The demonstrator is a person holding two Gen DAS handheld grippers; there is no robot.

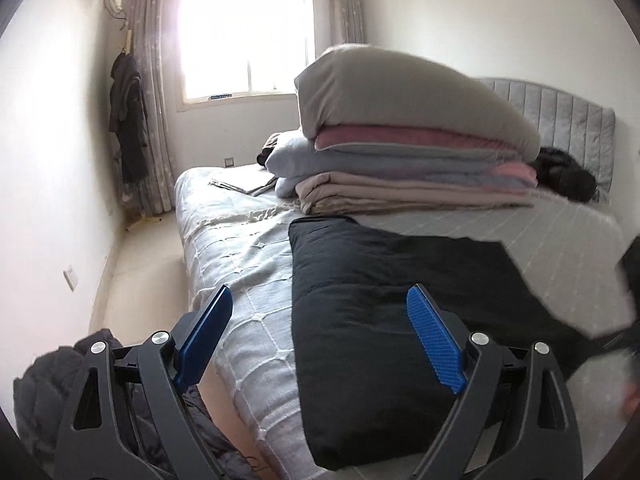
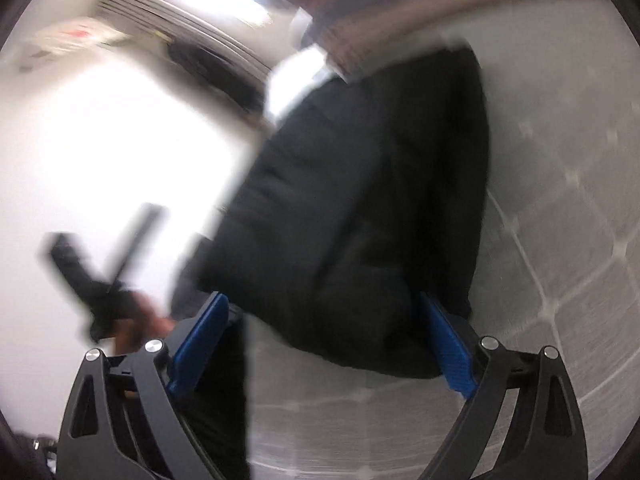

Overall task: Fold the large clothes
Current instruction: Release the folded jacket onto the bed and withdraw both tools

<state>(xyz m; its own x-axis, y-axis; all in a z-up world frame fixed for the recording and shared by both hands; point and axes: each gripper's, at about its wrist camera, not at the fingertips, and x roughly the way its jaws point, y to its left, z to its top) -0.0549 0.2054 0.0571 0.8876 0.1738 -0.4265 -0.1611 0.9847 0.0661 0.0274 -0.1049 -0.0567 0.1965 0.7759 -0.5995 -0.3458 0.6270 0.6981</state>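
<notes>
No boxes or baskets in sight — the bed (image 1: pixel 248 264) carries everything. My black garment (image 1: pixel 360 320) lies folded flat on the white quilted cover, near the bed's front edge, one long side running close to the left side of the mattress. Behind it, well apart, a stack of folded bedding (image 1: pixel 408 160) sits mid-bed — beige at the bottom, grey and pink layers, a big taupe pillow on top. A padded grey headboard (image 1: pixel 560 120) stands beyond on the right.

Room to move: bare floor (image 1: pixel 136 256) runs along the bed's left side up to the curtained window (image 1: pixel 244 40), and open quilt stretches right of the garment.

My left hand-held gripper (image 1: pixel 320 320) hovers above the near end of the garment, tilted downward, blue pads spread wide with nothing pinched. A dark puffy coat (image 1: pixel 60 392) bunches low on the left, beside the bed.

My right hand-held gripper (image 2: pixel 324 332) — the view is badly blurred — also gapes wide, its pads either side of the garment's edge, not pressing. My other hand's tool shows as a dark smear on the left.
</notes>
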